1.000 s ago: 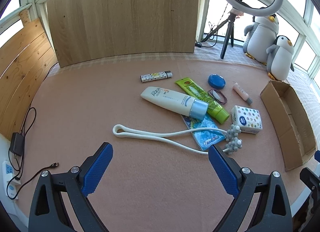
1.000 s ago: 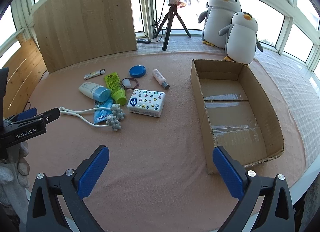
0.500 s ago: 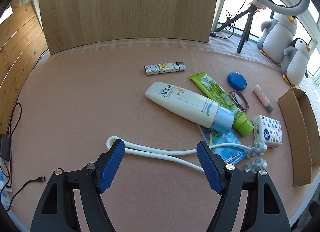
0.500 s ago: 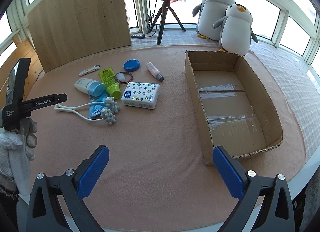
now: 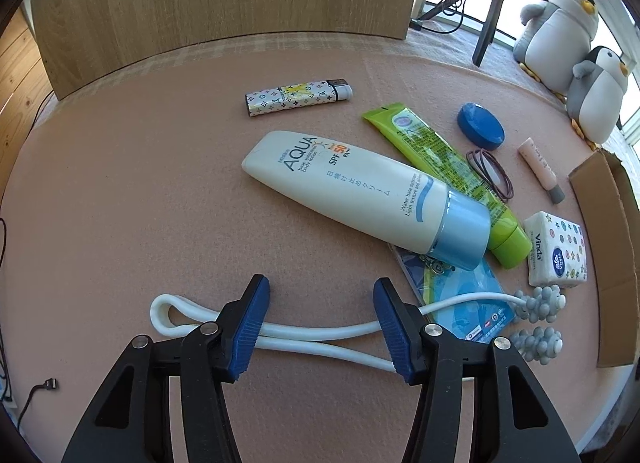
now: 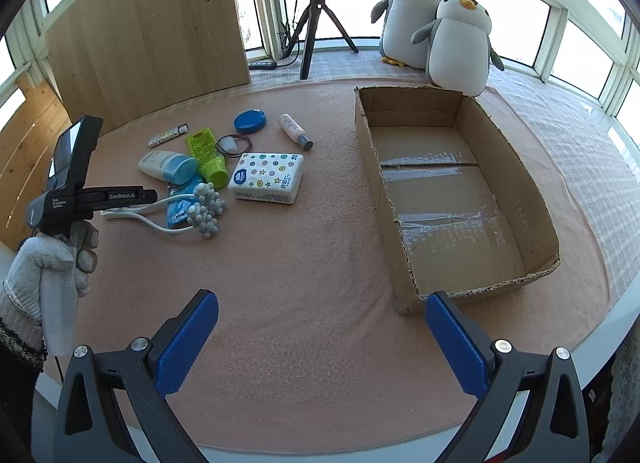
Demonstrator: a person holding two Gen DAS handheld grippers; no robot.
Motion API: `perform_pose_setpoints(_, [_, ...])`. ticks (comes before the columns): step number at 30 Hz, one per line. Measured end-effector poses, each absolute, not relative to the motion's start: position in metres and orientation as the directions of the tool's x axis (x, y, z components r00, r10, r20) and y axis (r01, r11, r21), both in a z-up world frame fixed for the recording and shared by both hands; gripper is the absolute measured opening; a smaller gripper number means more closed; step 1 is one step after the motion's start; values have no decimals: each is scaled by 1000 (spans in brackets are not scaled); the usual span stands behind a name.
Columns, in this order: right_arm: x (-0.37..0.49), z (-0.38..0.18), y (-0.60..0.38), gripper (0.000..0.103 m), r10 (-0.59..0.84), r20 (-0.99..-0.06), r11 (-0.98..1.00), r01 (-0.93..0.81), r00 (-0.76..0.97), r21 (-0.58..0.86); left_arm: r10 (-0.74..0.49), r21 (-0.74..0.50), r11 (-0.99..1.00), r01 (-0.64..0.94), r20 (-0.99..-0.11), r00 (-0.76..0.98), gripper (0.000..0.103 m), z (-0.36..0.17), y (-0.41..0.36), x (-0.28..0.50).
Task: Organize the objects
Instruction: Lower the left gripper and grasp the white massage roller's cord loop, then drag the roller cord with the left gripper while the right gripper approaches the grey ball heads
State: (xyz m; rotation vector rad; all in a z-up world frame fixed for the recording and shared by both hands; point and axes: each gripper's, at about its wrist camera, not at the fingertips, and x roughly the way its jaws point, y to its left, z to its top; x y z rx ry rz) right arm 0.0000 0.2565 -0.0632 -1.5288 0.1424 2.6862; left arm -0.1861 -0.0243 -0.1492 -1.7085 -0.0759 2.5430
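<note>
1. Down at the left wrist view, we are holding our left gripper (image 5: pixel 320 319) low over the white looped massager (image 5: pixel 312 333), jaws partly apart and straddling its twin cords, which are running crosswise between the blue pads (image 5: pixel 250 327); whether the pads are touching the cords we cannot tell. Its grey knobbed ends (image 5: pixel 538 317) are lying out to the right of the tongs, and the AQUA sunscreen bottle (image 5: pixel 360 195) is resting just ahead.

2. Over at the right wrist view, we are keeping our right gripper (image 6: pixel 320 343) spread wide and gripping nothing, above bare pink mat (image 6: pixel 300 283). The cardboard box (image 6: pixel 532 199) is sitting ahead to the right, the tissue pack (image 6: pixel 268 179) ahead to the left.
</note>
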Motion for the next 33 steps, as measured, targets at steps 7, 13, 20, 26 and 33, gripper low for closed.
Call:
perform_pose_setpoints(7, [0,-65,264,102,-1,-862,-993,-104,-506,62,134,-116,-991,-69,-915,-380,56,-150,-12,-168])
perform_pose_setpoints(13, [-2,-69,262,102,-24,-863,-993,-87,-505,78,132,-96,-990,-108,-906,-403,56,-153,2,-142])
perform_pose_setpoints(20, [-7,-73,253,102,-74,-852,-994,-30,-518,105,161,-107,-982,-154,-902,-401,56,-151,12,-104])
perform_pose_setpoints(26, [-14,-84,249,102,-108,-862,-992,-3,-496,125,155,-95,-981,-168,-907,-393,57,-145,15,-86])
perform_pose_setpoints(33, [-37,-85,241,101,-120,-873,-993,63,-473,103,169,-137,-985,-105,-889,-426,57,-122,-11,-59])
